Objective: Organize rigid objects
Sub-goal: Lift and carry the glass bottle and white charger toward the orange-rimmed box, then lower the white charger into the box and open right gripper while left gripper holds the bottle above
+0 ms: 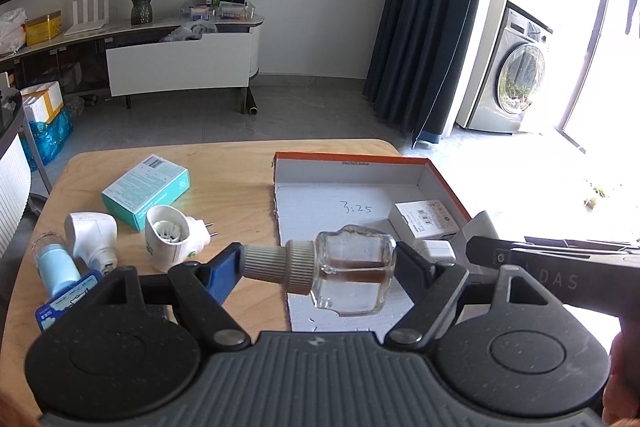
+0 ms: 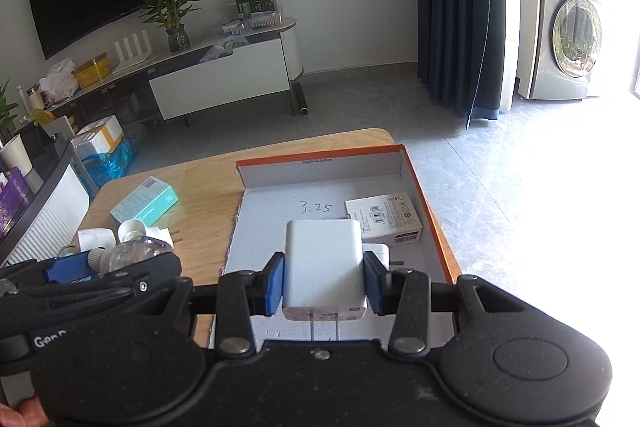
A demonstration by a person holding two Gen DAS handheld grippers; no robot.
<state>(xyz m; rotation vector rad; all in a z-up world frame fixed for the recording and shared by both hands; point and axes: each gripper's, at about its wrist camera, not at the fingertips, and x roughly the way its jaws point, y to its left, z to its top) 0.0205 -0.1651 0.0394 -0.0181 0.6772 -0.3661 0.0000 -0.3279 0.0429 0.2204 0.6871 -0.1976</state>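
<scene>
Left wrist: left hand-held gripper point(image 1: 318, 267) clamping glass bottle point(image 1: 348, 269) above tray's near-left edge point(image 1: 280, 227); right hand-held gripper point(image 2: 324, 281) gripping white charger point(image 2: 324, 267).

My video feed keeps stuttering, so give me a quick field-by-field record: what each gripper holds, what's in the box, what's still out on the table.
left gripper: shut on the glass bottle, held sideways, ribbed cap toward its left finger
right gripper: shut on the white charger, prongs pointing back at the camera, over the box
box: orange-edged, open, on the table's right side; holds a white carton
table: teal carton, two white plug-in units, light-blue bottle
</scene>
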